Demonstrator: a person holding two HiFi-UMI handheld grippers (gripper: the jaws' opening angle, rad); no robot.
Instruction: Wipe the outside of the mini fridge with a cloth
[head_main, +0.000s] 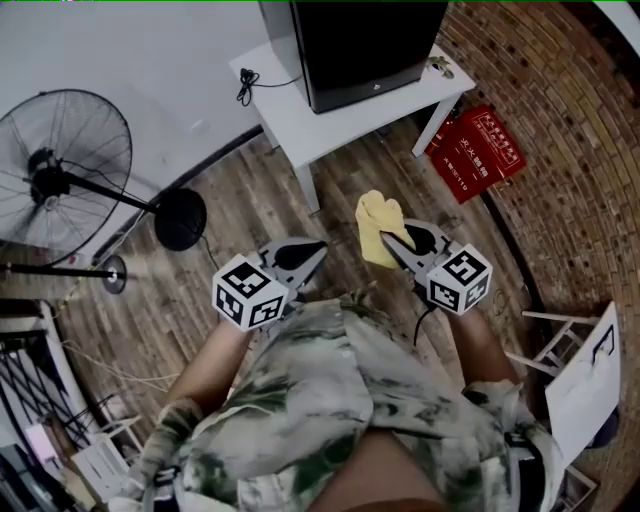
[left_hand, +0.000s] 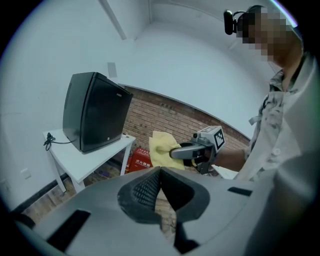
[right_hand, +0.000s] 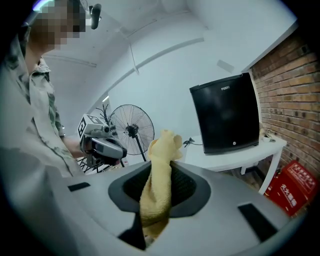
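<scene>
Approach step: our right gripper (head_main: 395, 243) pinches the yellow cloth (head_main: 378, 222) (left gripper (head_main: 316, 250) closed, empty), well short of the black mini fridge (head_main: 365, 45), so next we carry it there.

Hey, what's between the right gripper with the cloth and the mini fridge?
Head view: only bare wood floor and the white table's edge separate the right hand-held gripper, shut on the yellow cloth, from the mini fridge.

Bare wooden floor (head_main: 330, 200) lies open up to the white desk (head_main: 300, 110), whose front edge and legs stand before the black fridge (head_main: 365, 45). A standing fan (head_main: 60, 165) blocks the left side; a red box (head_main: 477, 152) and brick wall (head_main: 570, 150) close off the right.
</scene>
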